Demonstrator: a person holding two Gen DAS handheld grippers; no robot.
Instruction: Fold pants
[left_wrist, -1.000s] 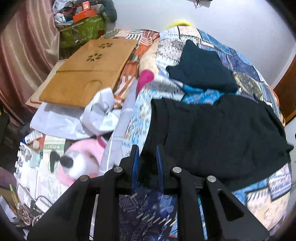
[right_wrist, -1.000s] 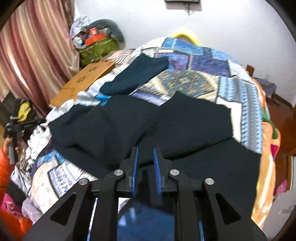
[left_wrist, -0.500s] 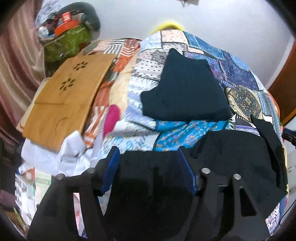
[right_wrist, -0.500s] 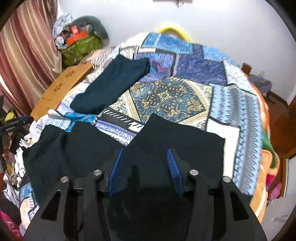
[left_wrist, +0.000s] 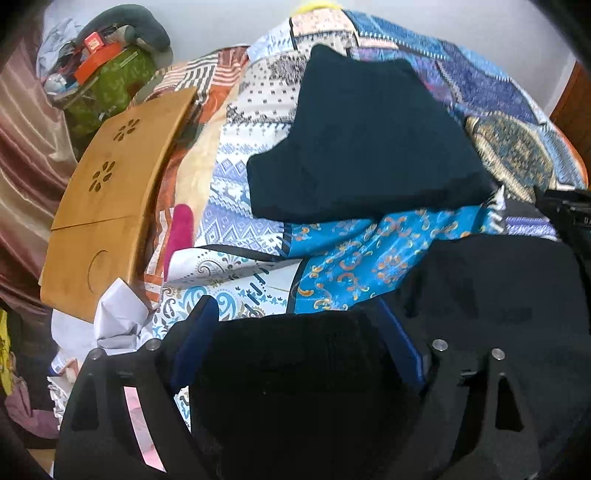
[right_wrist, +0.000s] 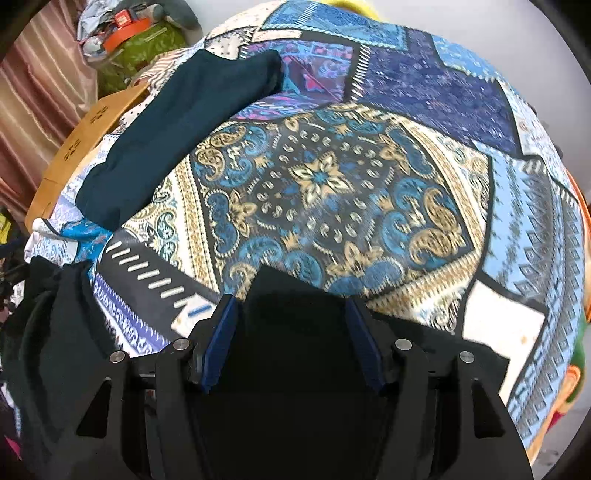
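Black pants lie on the patterned bedspread, their near edge under both grippers. My left gripper points steeply down over the pants' left part. Its jaws stand wide and are opening, black cloth lies between the blue pads, and they do not press on it. My right gripper is open about half way above another stretch of the pants. A corner of that cloth pokes out past its fingertips. The pants sag off the bed's left side.
A folded dark teal garment lies farther up the bed. A wooden lap tray leans at the bed's left edge. A green bag, a curtain and crumpled white paper sit beside it.
Both grippers went from nearly shut to open and moved forward across the pants toward their far edge. The black cloth now lies loose between their fingers.
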